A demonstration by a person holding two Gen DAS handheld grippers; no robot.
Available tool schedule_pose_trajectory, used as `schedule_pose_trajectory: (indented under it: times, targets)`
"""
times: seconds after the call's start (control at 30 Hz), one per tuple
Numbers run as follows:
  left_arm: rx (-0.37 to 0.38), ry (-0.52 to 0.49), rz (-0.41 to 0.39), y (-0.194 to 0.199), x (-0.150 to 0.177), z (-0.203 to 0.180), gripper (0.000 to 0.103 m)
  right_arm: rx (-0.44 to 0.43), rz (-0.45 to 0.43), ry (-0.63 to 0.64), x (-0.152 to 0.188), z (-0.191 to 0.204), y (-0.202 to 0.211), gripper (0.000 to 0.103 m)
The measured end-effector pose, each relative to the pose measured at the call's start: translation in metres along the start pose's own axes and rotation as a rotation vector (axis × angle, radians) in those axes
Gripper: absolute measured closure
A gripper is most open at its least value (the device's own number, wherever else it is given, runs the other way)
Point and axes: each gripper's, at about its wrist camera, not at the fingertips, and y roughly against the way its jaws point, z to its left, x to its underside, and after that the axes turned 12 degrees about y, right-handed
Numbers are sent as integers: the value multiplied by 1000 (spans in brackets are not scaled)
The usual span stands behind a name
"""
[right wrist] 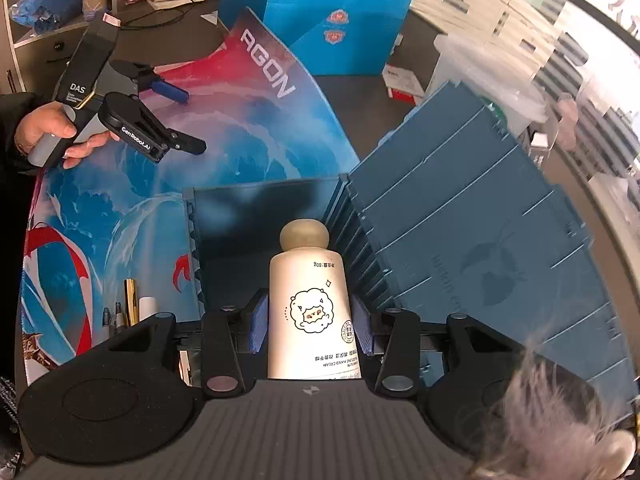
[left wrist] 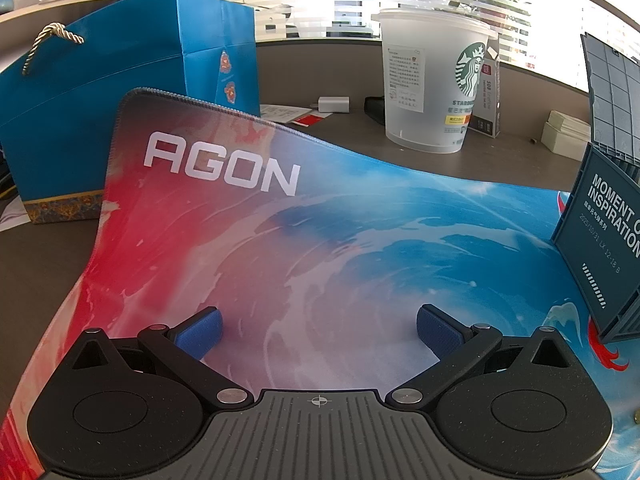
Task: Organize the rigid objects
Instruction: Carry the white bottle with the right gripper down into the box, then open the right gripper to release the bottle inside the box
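Right wrist view shows the right gripper (right wrist: pixel 311 322) clamped on a hand cream tube (right wrist: pixel 308 312), cap forward, poised over the open blue storage box (right wrist: pixel 256 216). Placing seems the step in hand; next it calls for lowering, then releasing. Left gripper (left wrist: pixel 319 330) hangs wide and empty above the AGON mouse mat (left wrist: pixel 280 232).

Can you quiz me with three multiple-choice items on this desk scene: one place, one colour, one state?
1. Where is the hand cream tube?
A. over the open blue storage box
B. inside the Starbucks cup
C. in the gift bag

2. What colour is the gift bag?
A. red
B. blue
C. white

3. How is the left tool?
A. shut on a pen
B. shut, holding nothing
C. open, holding nothing

Key: A, the right tool holds it above the box; B, its sides are blue; C, pads apart over the AGON mat.
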Motion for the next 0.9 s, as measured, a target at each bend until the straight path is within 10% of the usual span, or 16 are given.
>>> schedule_pose_trajectory:
  times: [0.9]
  targets:
    - [1,0,-1,-1,1,-2,0,-68,-6,-117,12,-14,-16,60]
